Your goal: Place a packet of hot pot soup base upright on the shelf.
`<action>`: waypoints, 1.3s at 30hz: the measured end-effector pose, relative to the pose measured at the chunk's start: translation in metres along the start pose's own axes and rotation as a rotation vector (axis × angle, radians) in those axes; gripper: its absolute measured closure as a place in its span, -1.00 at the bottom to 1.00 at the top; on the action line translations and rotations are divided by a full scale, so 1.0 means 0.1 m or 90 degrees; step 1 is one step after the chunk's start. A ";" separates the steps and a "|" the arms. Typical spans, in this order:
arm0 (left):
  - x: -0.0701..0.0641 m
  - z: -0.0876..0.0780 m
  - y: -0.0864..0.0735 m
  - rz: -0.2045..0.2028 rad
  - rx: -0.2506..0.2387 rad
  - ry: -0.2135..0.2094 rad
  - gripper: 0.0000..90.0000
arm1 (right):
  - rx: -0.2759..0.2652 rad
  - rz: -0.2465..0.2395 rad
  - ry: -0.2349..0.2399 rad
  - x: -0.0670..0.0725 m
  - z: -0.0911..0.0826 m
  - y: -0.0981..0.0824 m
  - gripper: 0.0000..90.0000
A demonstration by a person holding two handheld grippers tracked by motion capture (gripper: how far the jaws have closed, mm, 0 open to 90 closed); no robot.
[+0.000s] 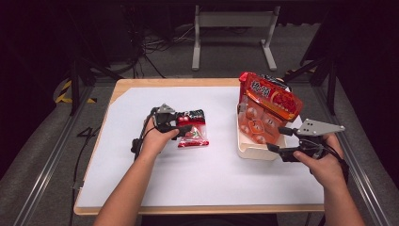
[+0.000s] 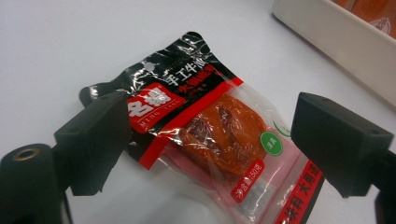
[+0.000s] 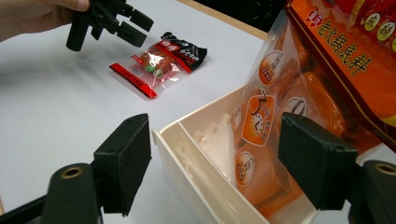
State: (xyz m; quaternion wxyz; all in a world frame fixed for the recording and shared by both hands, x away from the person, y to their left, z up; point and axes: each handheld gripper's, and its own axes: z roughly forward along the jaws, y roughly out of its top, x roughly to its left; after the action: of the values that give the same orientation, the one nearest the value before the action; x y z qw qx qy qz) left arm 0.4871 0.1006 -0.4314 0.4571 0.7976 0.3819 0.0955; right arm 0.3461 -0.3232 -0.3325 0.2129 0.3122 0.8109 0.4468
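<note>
- Snack packet [image 2: 205,135], red and black with a clear window, lies flat on the white table sheet [image 1: 202,174], at about 9 o'clock from the cream bin [image 1: 249,151].
- Left gripper [image 2: 210,140] hangs just over the packet, jaws spread wide to either side, pads not pressing it.
- Right gripper [image 3: 215,163] sits at the bin's 4 o'clock corner, jaws apart, straddling the rim and gripping nothing.
- Orange pouch [image 1: 268,106] stands tilted inside the bin.

Overhead light falls bright and even on the white worktop [image 1: 197,183]; the surrounding room is dark. Glare streaks the snack packet [image 2: 205,135]. Shadows are soft. The high view is slightly grainy.
</note>
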 end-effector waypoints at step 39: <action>-0.03 0.28 -0.06 -0.046 0.057 -0.047 0.15 | 0.015 -0.017 0.004 0.04 0.10 0.01 -0.45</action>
State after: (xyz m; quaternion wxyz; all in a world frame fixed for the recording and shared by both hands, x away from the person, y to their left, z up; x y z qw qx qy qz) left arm 0.4957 0.0815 -0.4516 0.4381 0.8057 0.3974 0.0321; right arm 0.3504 -0.3139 -0.3370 0.2125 0.3022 0.8211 0.4351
